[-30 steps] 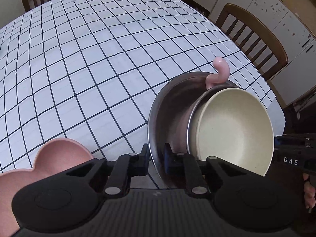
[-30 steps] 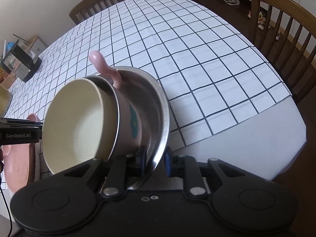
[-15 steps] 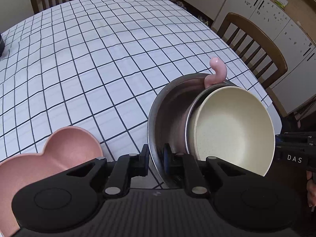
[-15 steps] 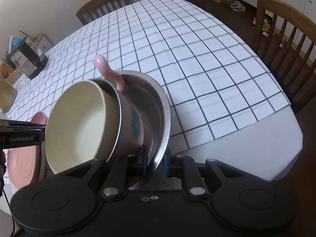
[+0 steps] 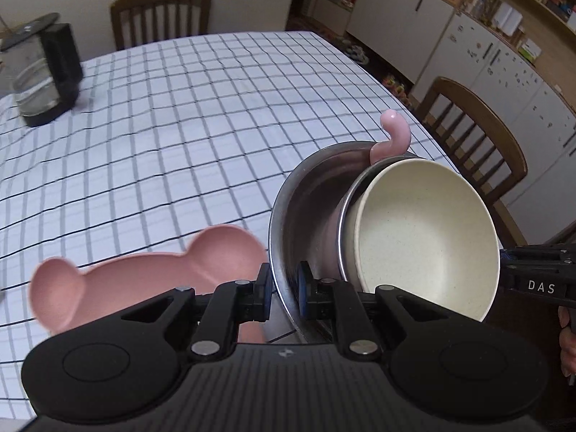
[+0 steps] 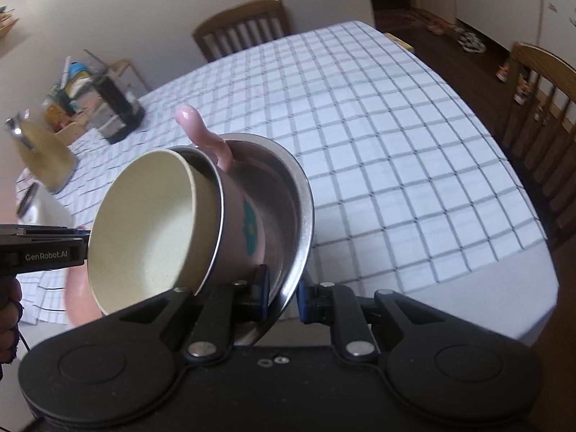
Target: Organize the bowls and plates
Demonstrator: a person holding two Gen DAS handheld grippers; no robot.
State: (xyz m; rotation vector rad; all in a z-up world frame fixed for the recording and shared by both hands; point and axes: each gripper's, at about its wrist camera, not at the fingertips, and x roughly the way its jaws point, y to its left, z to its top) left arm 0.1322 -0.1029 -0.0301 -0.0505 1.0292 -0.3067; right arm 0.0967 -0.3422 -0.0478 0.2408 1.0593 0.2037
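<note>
2 claws, left [image 5: 284,297] and right [image 6: 282,293], clamp 1 steel bowl [image 5: 306,194] nesting 2 bowls.

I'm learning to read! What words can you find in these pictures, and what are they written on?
"DAS" – on the side of the right gripper, seen from the left wrist view.
"GenRobot.AI" – on the side of the left gripper, seen from the right wrist view.
The packages on the shelves carry print too small and blurred to read.

Pink plate [image 5: 151,273] partly hidden behind left gripper [image 5: 282,297]; kettle [image 5: 43,72] blurred.
</note>
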